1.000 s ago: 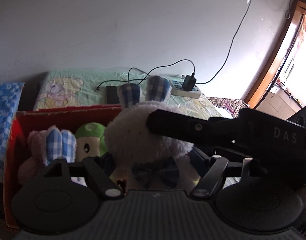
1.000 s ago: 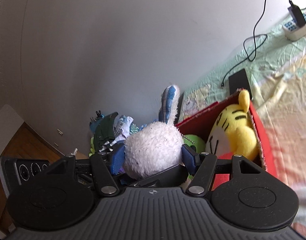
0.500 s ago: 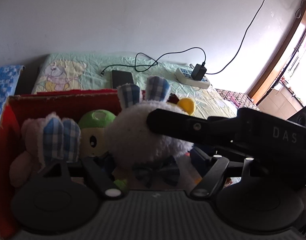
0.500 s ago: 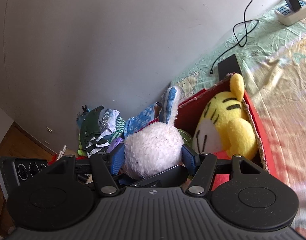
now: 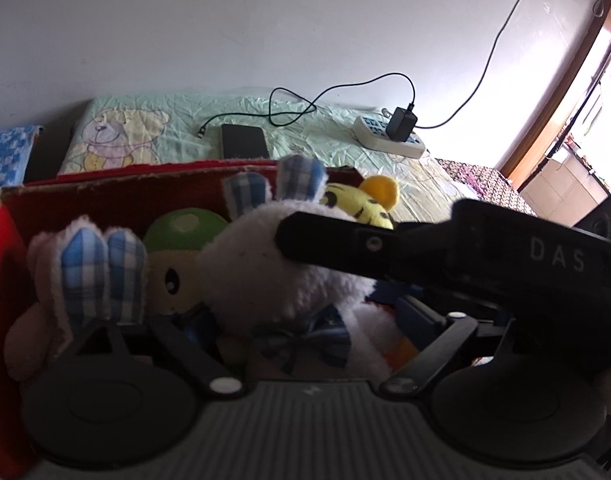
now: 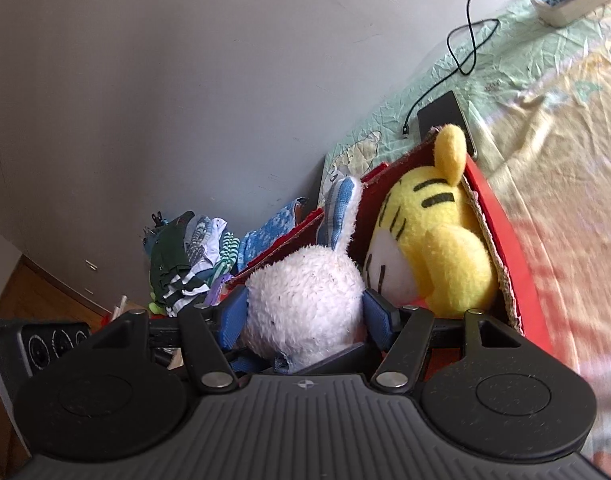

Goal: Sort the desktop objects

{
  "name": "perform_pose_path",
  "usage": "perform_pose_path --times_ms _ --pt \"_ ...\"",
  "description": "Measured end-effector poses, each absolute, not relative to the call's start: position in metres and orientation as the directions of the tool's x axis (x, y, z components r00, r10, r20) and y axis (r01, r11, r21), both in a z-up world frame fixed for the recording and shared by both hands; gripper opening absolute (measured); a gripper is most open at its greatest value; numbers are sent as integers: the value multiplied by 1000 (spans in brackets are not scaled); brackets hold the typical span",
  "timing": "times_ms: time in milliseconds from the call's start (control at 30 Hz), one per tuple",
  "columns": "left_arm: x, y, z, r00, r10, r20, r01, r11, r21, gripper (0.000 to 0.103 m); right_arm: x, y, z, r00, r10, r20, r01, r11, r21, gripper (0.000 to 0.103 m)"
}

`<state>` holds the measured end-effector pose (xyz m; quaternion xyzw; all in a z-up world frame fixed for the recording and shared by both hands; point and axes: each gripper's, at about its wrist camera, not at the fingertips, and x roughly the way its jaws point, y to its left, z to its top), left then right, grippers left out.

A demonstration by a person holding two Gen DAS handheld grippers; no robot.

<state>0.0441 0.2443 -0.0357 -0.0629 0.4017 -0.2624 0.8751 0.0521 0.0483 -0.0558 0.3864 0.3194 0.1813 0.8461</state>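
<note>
A white plush bunny [image 5: 265,264] with blue plaid ears and a bow tie hangs over the open red cardboard box [image 5: 105,192]. My left gripper [image 5: 301,320] is shut on its body at the bow. In the right wrist view my right gripper [image 6: 305,312] is shut on the bunny's head [image 6: 305,304], blue pads pressing both sides; one of its black fingers [image 5: 325,240] crosses the head in the left wrist view. In the box sit a pink plaid-eared bunny [image 5: 101,276], a green mushroom plush [image 5: 181,240] and a yellow tiger [image 6: 437,240].
The red box [image 6: 501,216] stands on a bear-print sheet. Behind it lie a black phone [image 5: 243,146], a cable and a white power strip [image 5: 389,140] by the wall. A pile of folded clothes [image 6: 189,264] sits left of the box.
Both grippers have carried the white bunny forward and down over the box. The box interior and the yellow tiger now show more fully; both grips are unchanged.
</note>
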Motion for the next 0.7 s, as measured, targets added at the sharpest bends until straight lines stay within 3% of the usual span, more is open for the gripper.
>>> perform_pose_path --times_ms 700 --pt "44 247 -35 531 -526 -664 425 844 -328 98 49 47 -56 744 544 -387 -70 640 765 66"
